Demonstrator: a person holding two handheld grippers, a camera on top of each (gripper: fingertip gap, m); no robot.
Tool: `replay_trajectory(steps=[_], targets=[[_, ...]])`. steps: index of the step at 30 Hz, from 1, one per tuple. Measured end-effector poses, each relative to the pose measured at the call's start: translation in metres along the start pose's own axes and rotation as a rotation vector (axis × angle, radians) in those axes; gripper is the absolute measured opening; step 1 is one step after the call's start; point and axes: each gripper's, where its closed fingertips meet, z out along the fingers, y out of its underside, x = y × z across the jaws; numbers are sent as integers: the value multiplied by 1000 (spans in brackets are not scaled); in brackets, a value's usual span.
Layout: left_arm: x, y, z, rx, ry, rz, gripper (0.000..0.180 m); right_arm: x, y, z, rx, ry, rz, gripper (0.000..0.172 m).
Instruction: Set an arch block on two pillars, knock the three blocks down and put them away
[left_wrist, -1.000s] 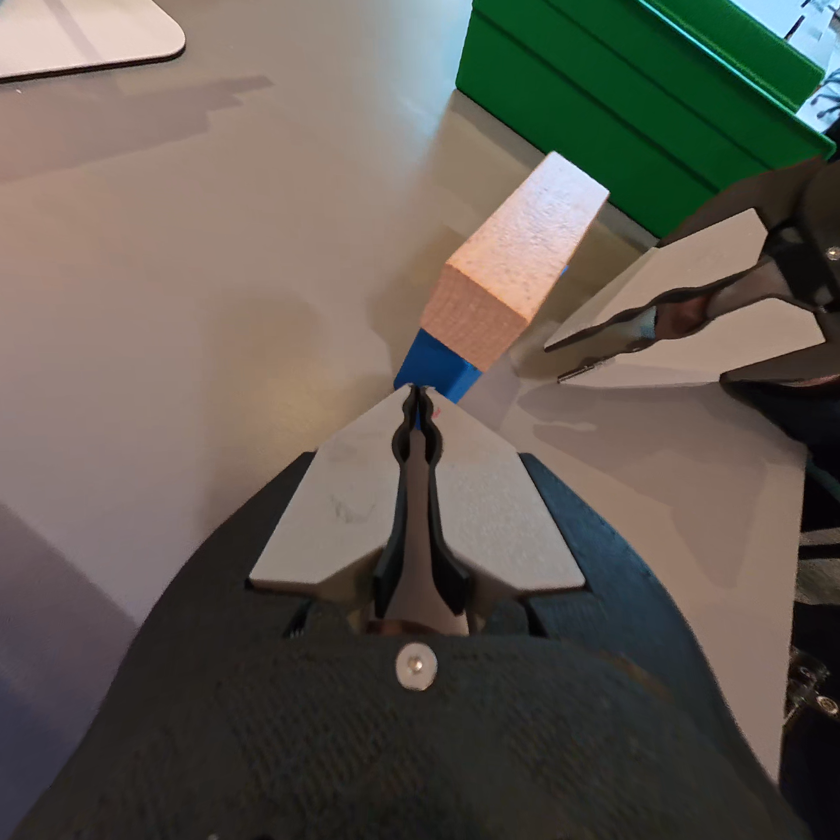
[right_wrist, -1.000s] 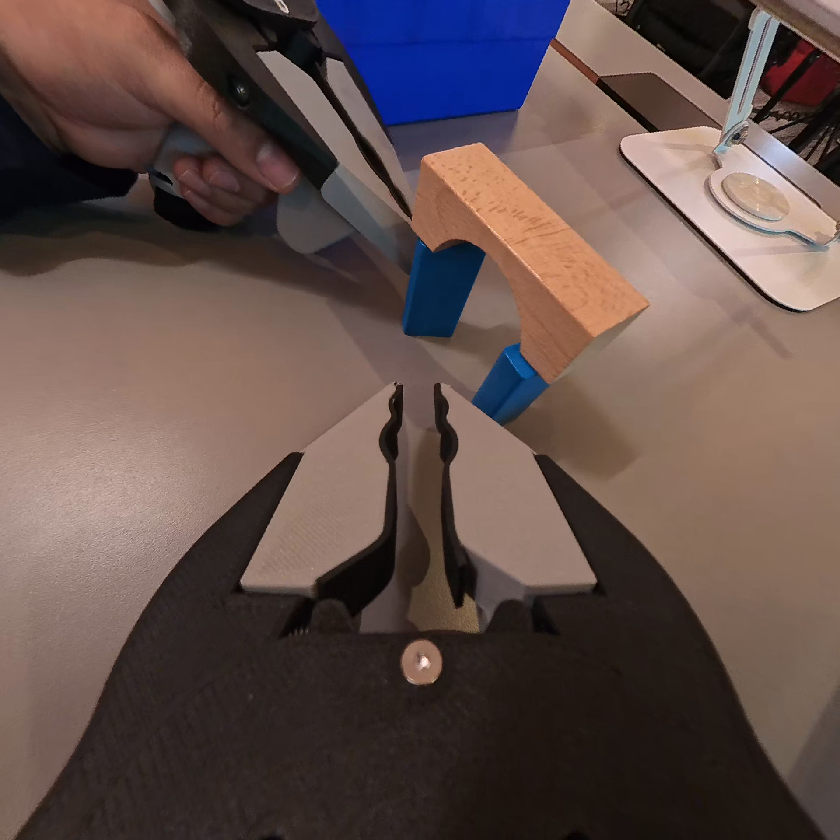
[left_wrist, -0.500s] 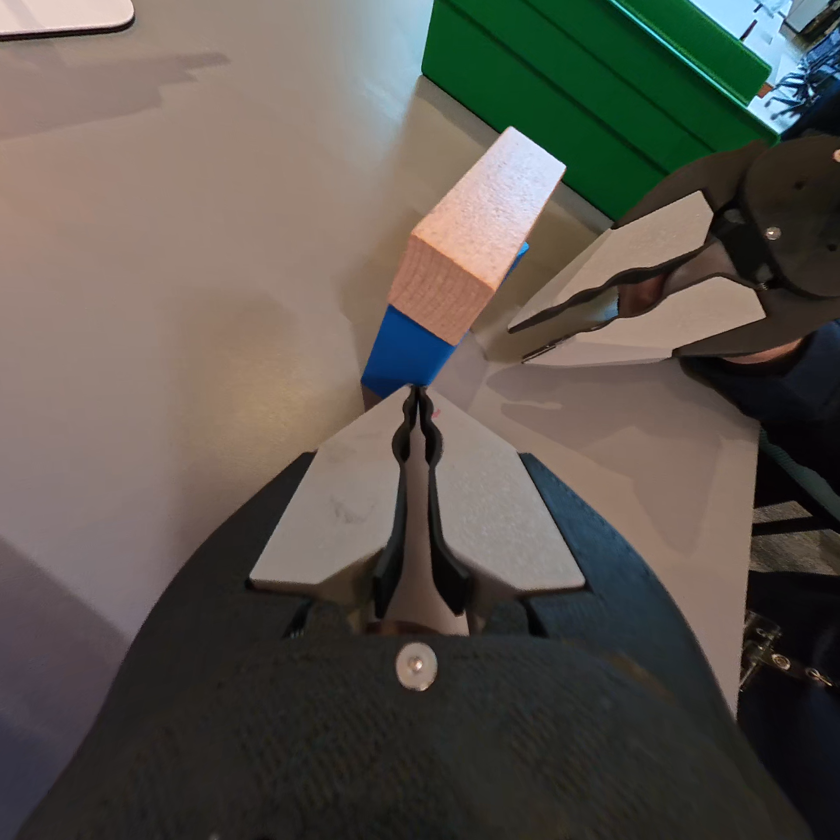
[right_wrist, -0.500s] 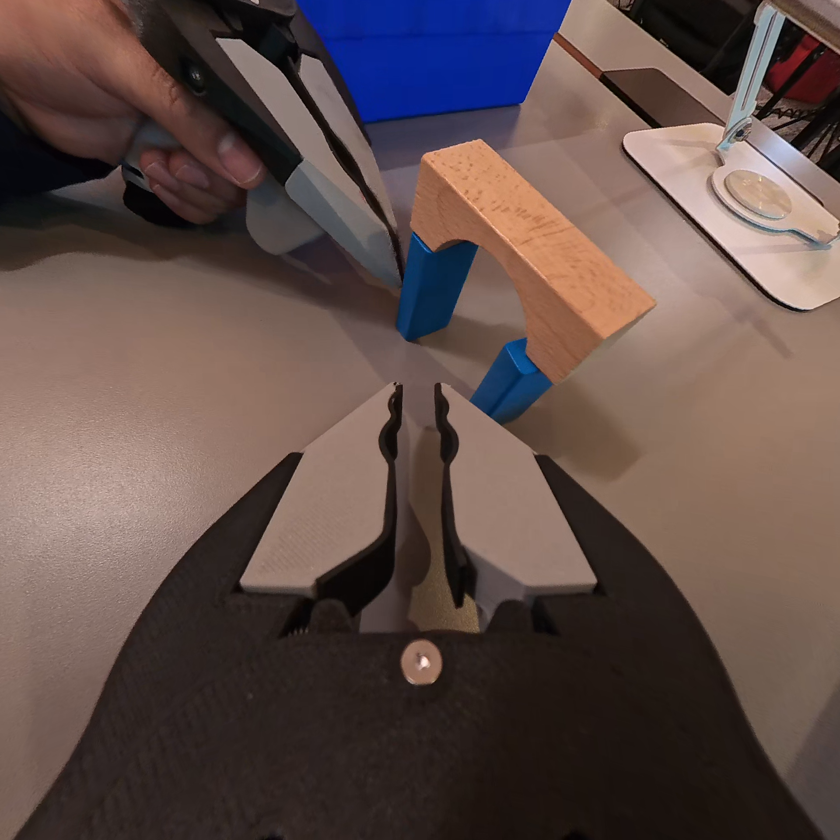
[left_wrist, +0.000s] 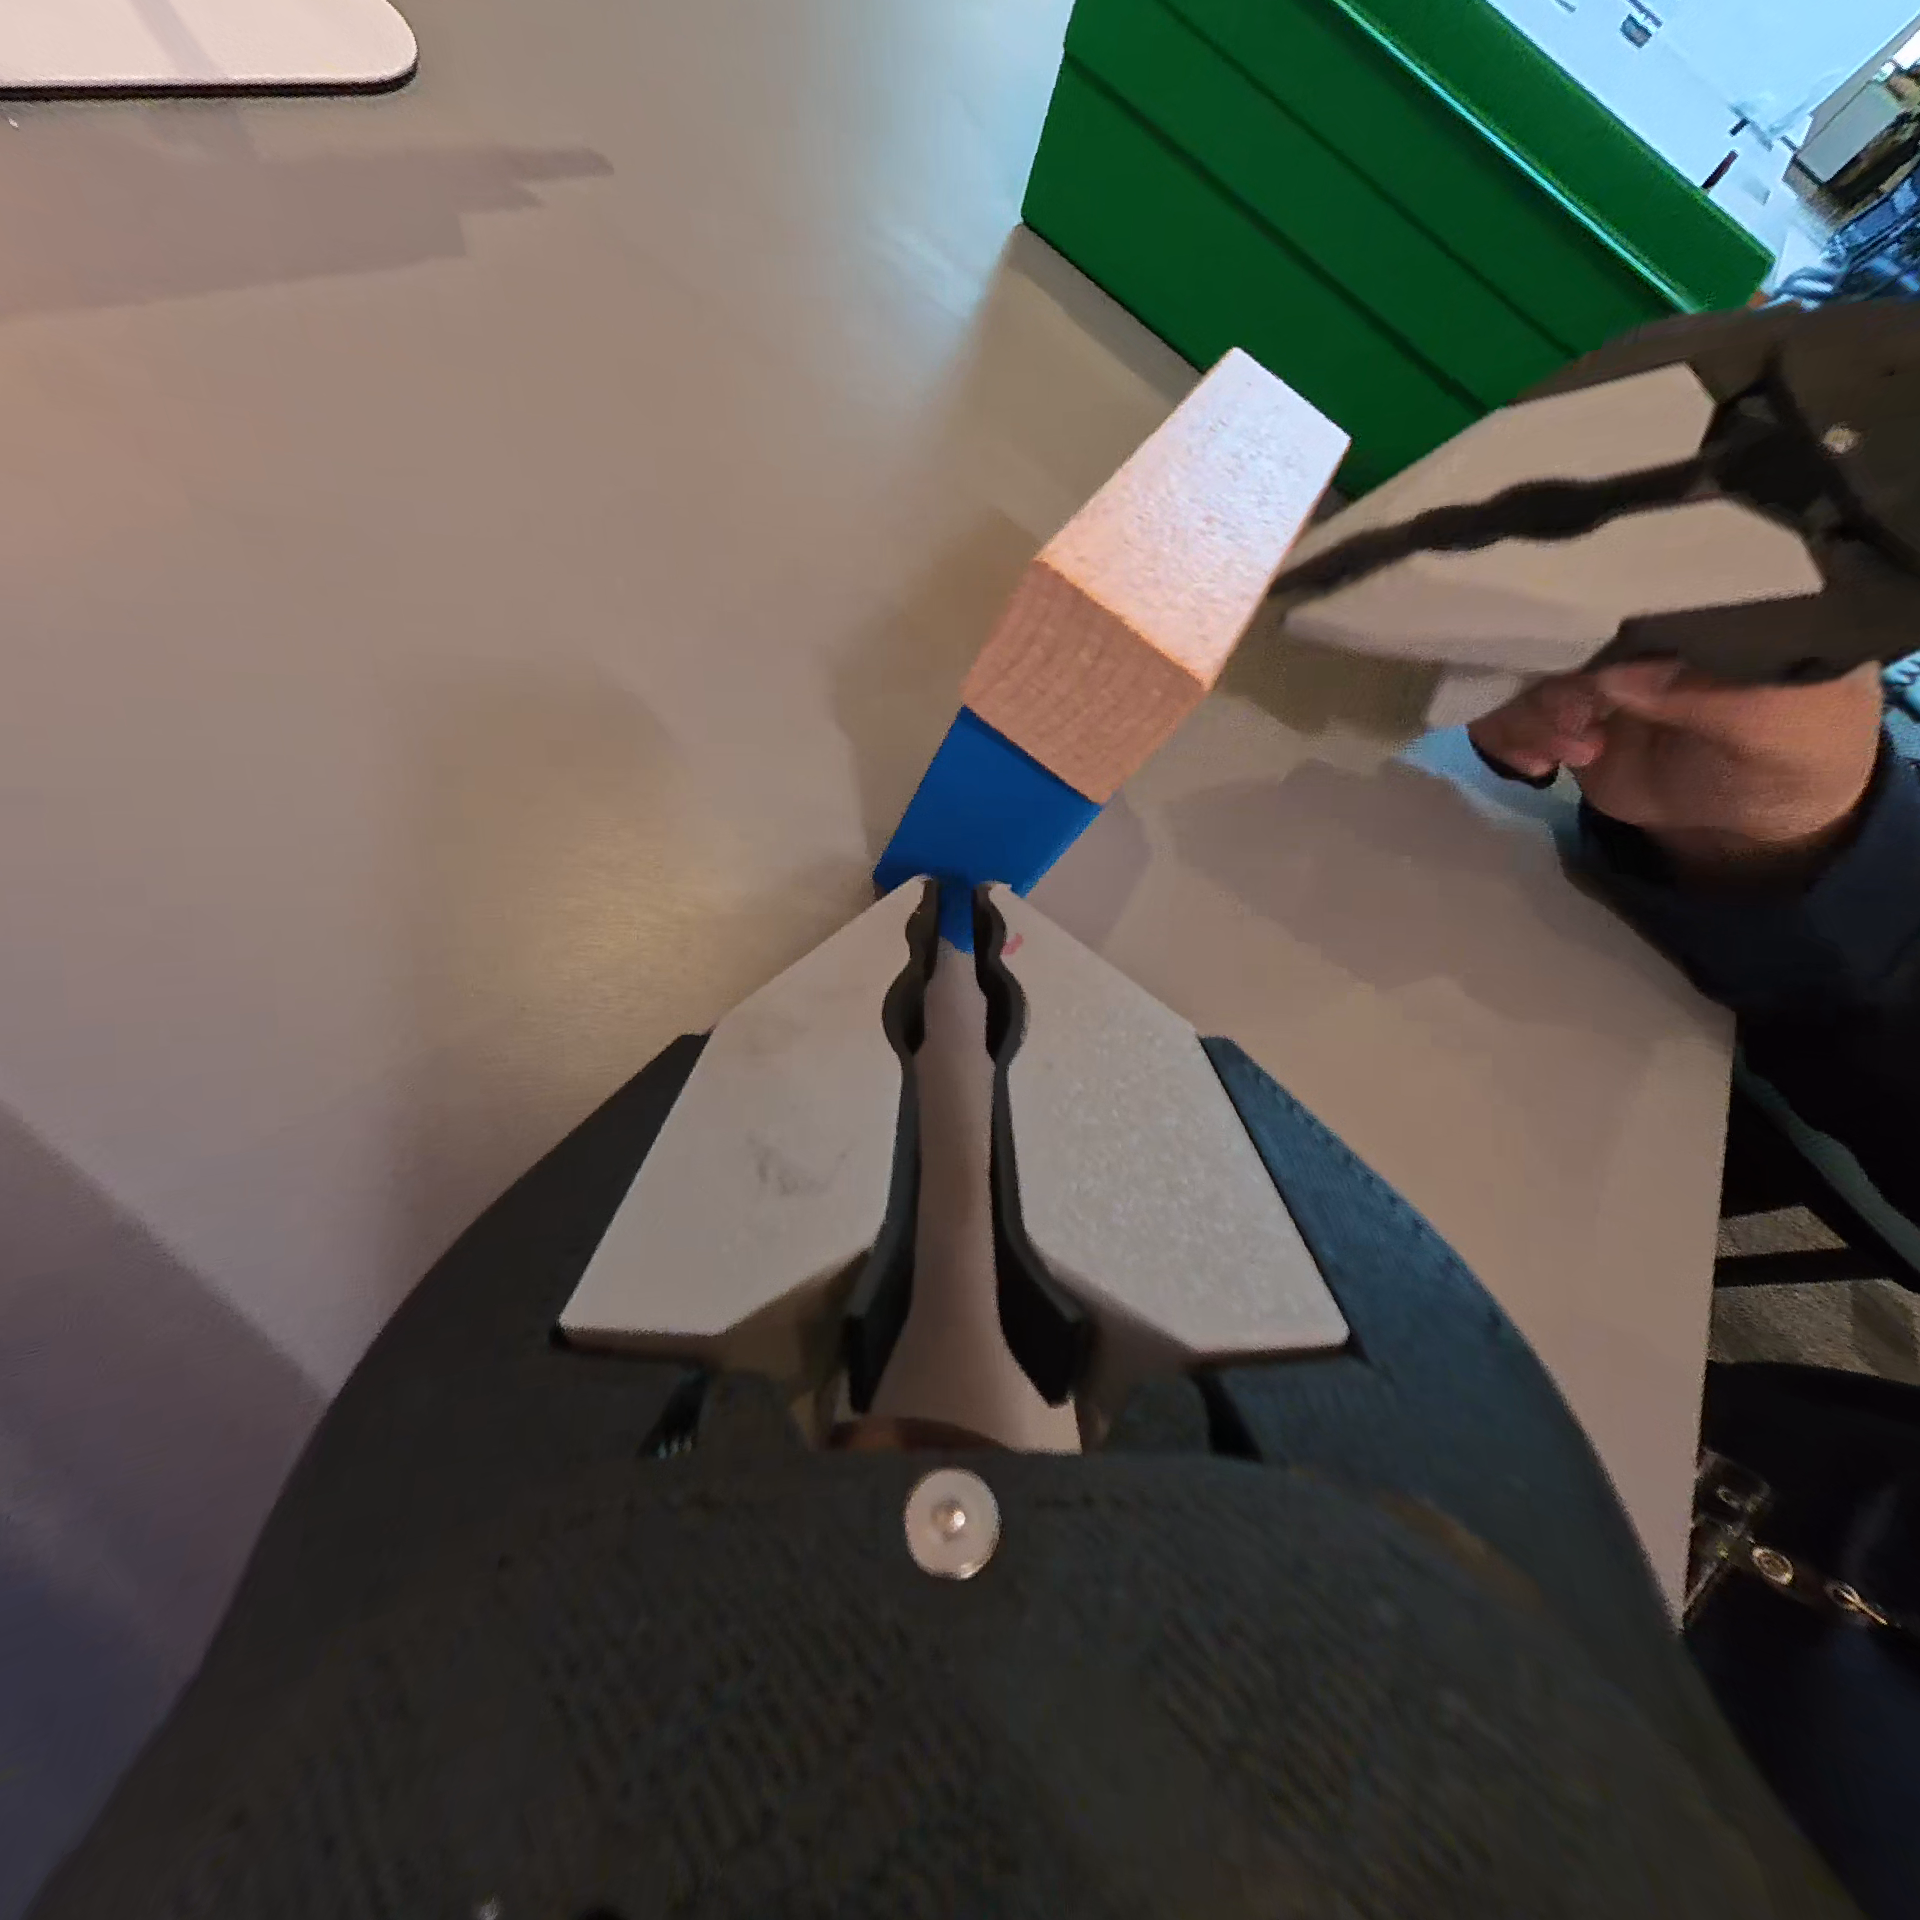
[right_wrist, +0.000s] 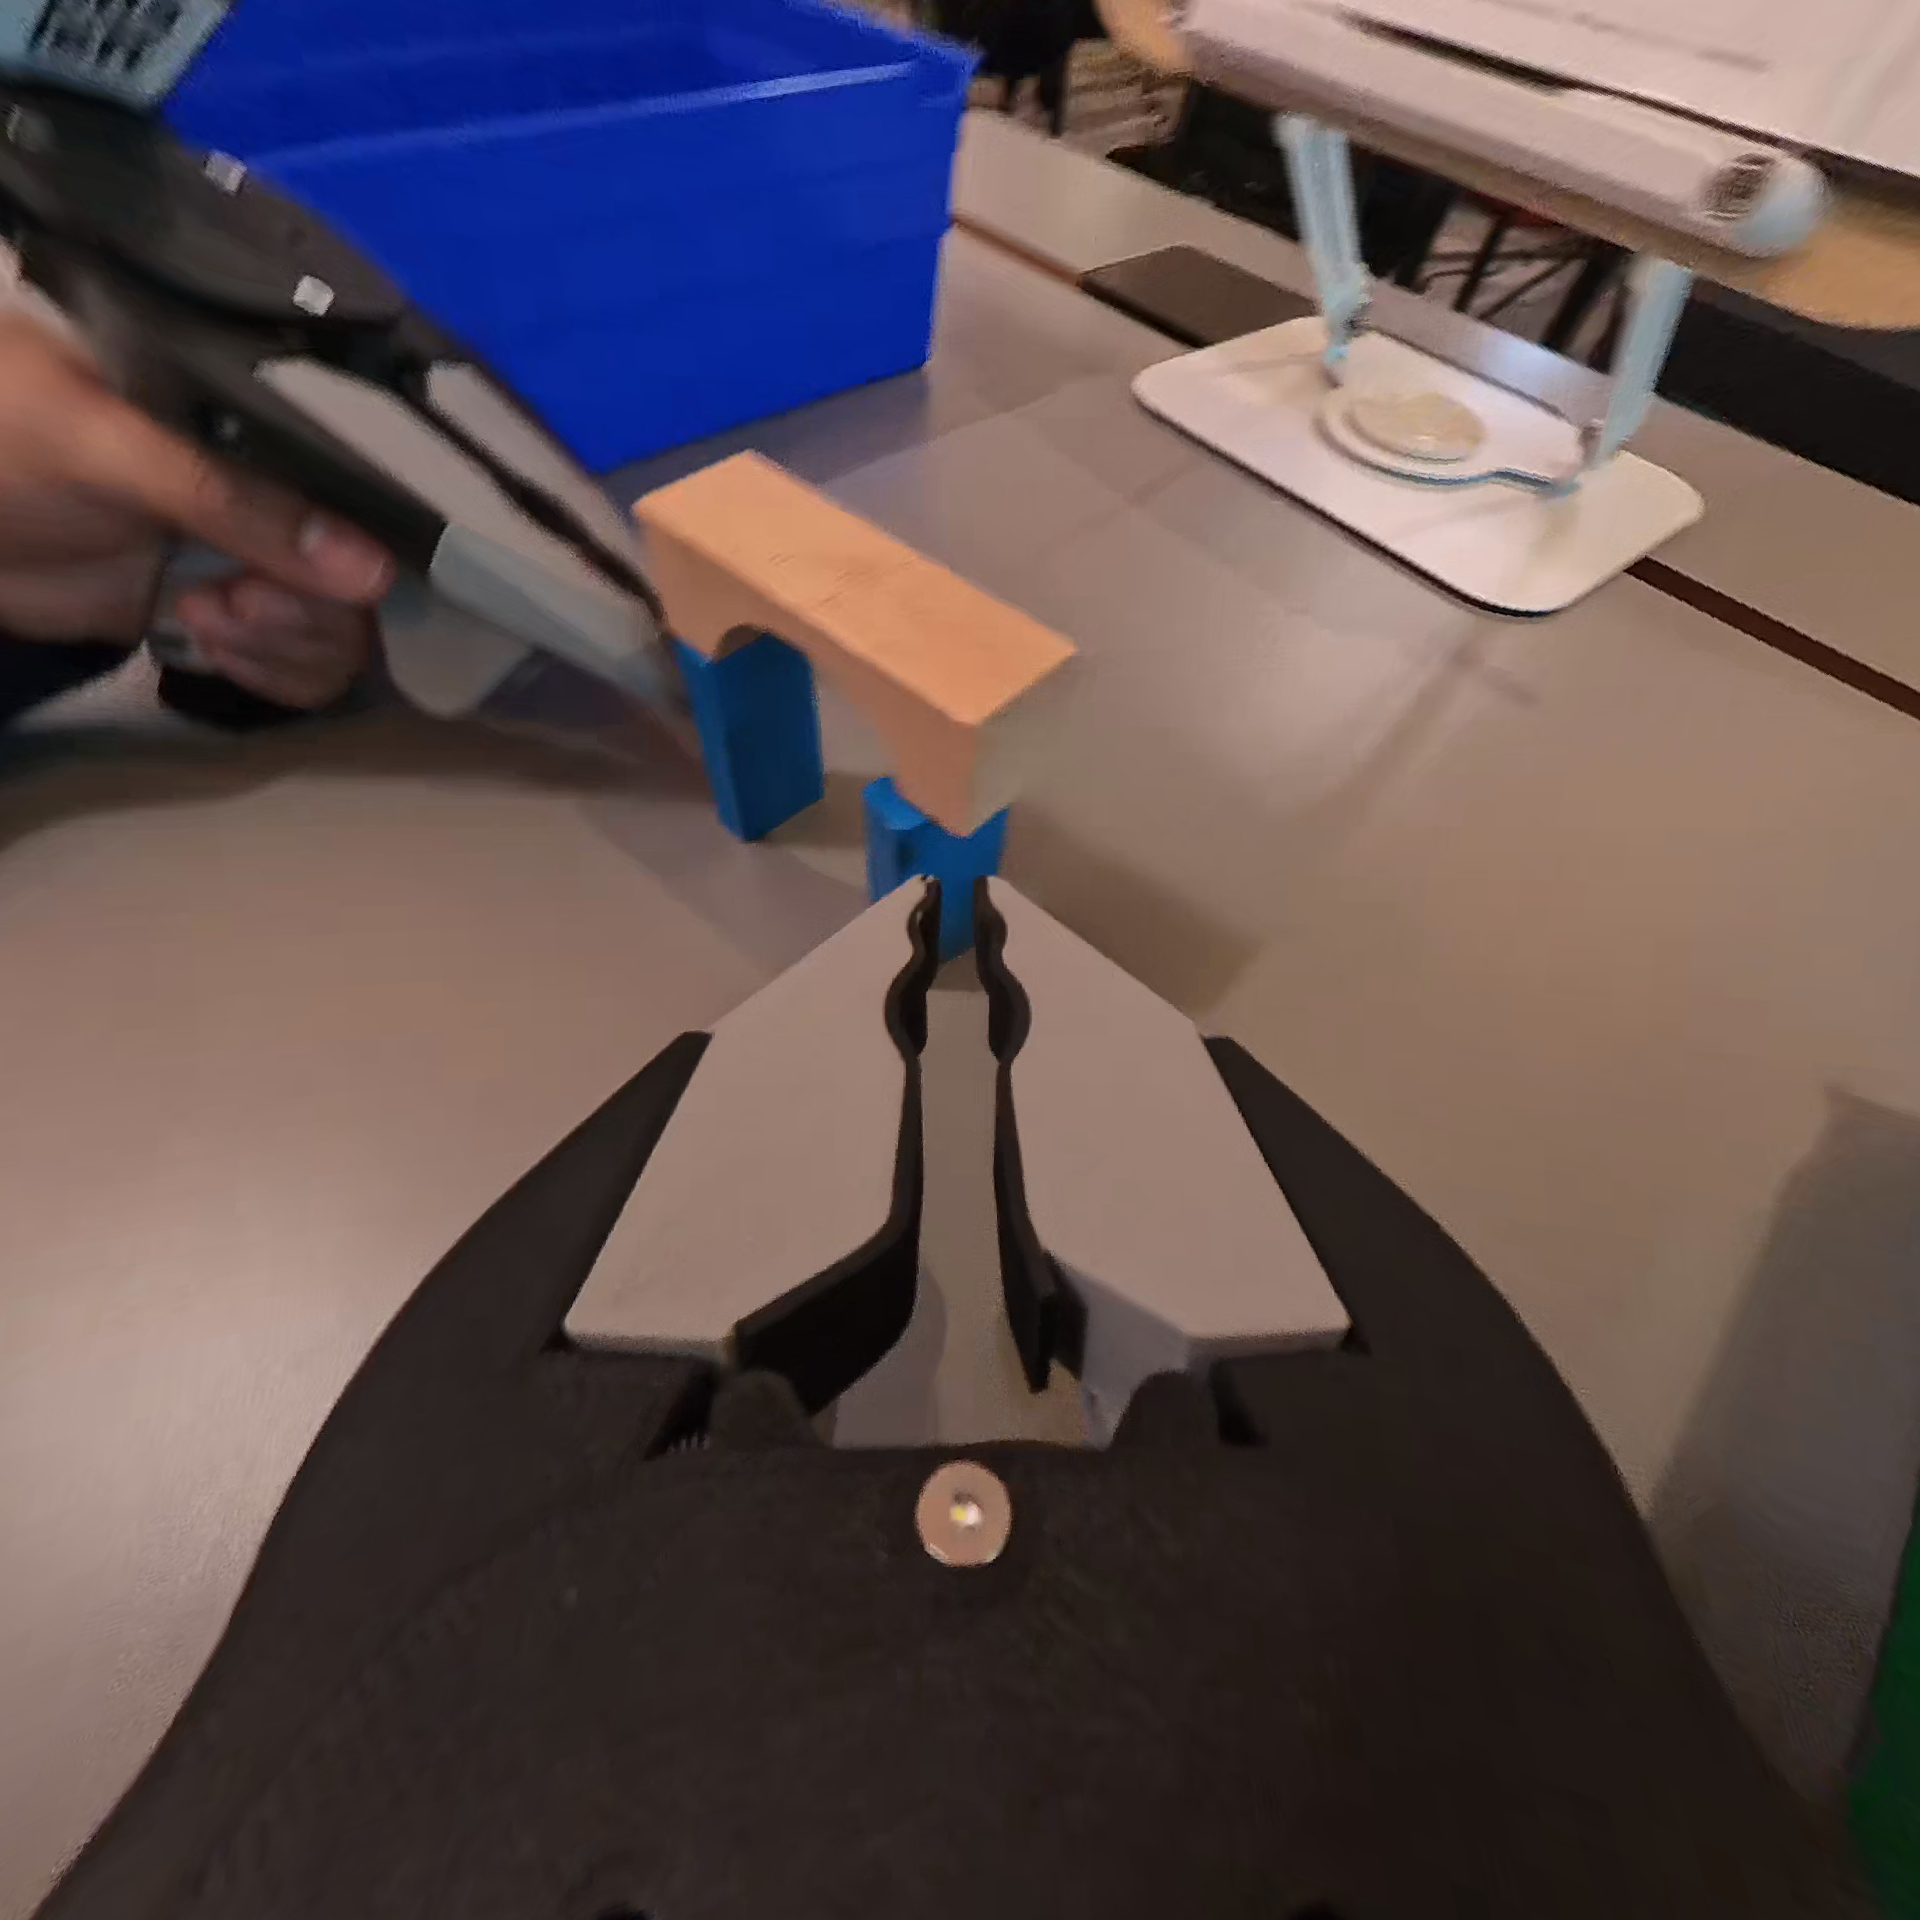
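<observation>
Lots you can't see here. In the left wrist view the arch block (left_wrist: 1174, 582) shows only its top and one end, so the opening is hidden and one pillar is completely behind it; the other blue pillar (left_wrist: 987, 821) has its foot covered by the left gripper (left_wrist: 956, 904). That claw is closed down to a thin slit with nothing pinched; the blue just shows through the slit from beyond the tips.

The right wrist view is smeared. The right gripper (right_wrist: 958, 899) is also nearly closed and holding nothing, and its tips mask the bottom of the nearer pillar (right_wrist: 935, 842). Seen from the left side, its tips sit right at the arch's long side, but I can't tell if they actually touch. The left claw's tips are at the arch's far end, too blurry to call contact.

The arch sits on both pillars on the grey table (left_wrist: 416, 623), between the blue bin (right_wrist: 623, 260) and the green bin (left_wrist: 1351, 208); both bins are cut off by the frame. The table edge runs close on the right past the person's hand (left_wrist: 1683, 758); open tabletop stretches left; a white stand base (right_wrist: 1455, 520) sits well off.
</observation>
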Motion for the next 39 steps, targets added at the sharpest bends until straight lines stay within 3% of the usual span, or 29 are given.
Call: replay_trajectory(steps=[5, 13, 18, 29, 39], targets=[[0, 0, 0, -2, -10, 11, 4, 11, -2, 3, 21, 4, 112, 4], [-1, 0, -1, 2, -9, 6, 4, -41, 9, 14, -57, -127, -134, 0], [0, 1, 0, -6, -16, 17, 5, -42, 17, 29, -124, -72, -193, 1], [0, 2, 0, -12, -16, 23, 5, -10, 23, 20, -135, 2, -55, 5], [0, 3, 0, -14, -16, 23, 5, -35, 16, 29, -118, -28, -209, 0]])
